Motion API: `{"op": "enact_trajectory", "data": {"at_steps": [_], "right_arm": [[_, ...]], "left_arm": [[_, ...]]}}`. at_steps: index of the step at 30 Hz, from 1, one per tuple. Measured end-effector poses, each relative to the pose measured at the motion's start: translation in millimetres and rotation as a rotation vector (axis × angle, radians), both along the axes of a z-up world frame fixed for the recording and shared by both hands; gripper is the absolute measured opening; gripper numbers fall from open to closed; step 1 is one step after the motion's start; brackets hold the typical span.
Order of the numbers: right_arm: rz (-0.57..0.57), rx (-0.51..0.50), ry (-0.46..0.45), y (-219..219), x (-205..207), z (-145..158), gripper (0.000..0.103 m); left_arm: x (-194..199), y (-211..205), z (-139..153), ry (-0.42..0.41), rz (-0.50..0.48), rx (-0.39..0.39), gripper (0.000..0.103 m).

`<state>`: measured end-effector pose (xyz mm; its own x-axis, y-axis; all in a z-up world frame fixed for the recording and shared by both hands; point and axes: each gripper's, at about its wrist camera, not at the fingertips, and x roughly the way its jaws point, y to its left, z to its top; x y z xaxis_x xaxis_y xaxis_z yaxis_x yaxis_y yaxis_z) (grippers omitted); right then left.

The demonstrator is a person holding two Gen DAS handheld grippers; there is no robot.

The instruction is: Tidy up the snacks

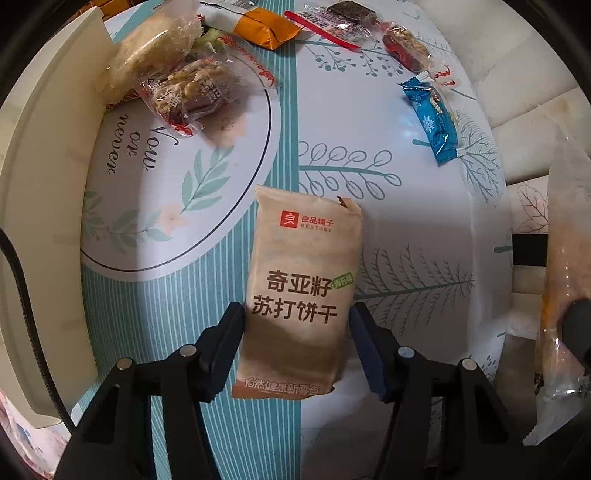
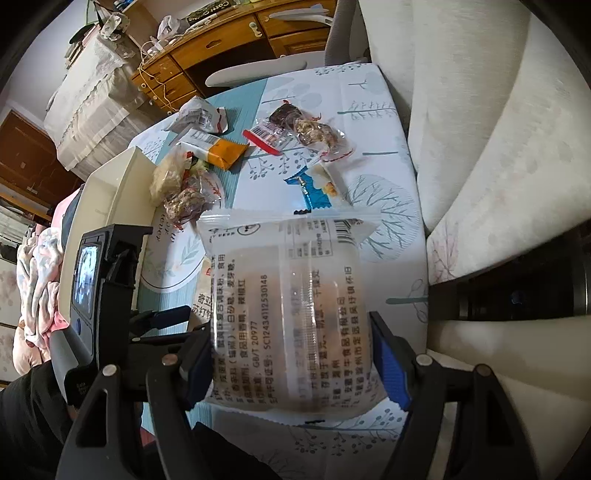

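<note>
Two packets are in hand: your right gripper (image 2: 295, 354) clamps the clear pouch (image 2: 291, 314) above the table (image 1: 424, 229) — your left gripper (image 1: 297, 347) straddles the lying cracker packet (image 1: 299, 291), pads apparently not yet gripping. Next, likely squeeze and lift.

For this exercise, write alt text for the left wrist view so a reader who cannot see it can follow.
A tan cracker packet lies on a leaf-patterned tablecloth between the open fingers of the left gripper. Farther off lie clear-wrapped nut snacks, an orange packet and a blue packet.
</note>
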<state>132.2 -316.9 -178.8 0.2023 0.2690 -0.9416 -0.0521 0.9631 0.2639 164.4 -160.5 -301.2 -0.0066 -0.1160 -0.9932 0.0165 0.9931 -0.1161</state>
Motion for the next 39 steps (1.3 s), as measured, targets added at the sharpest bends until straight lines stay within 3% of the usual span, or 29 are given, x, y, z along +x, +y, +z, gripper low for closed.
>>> {"op": "enact_trajectory", "data": {"at_steps": [11,19,39], "right_arm": [[0.003,-0.007,0.006,7.6,-1.8,0.7,0.075],[-0.012,-0.018,0.013,15.9,-2.1,2.4,0.075],[-0.129,-0.001,-0.097,82.5,-15.9,49.3,0.075]], "left_arm": [[-6.1,7.3,0.4,-0.025,-0.021,-0.025,0.054],[-15.3,26.8,5.6,0.044,-0.029,-0.056,0.054],[-33.3,107.3,140.7,-0.112,-0.181,-0.132,0.054]]}}
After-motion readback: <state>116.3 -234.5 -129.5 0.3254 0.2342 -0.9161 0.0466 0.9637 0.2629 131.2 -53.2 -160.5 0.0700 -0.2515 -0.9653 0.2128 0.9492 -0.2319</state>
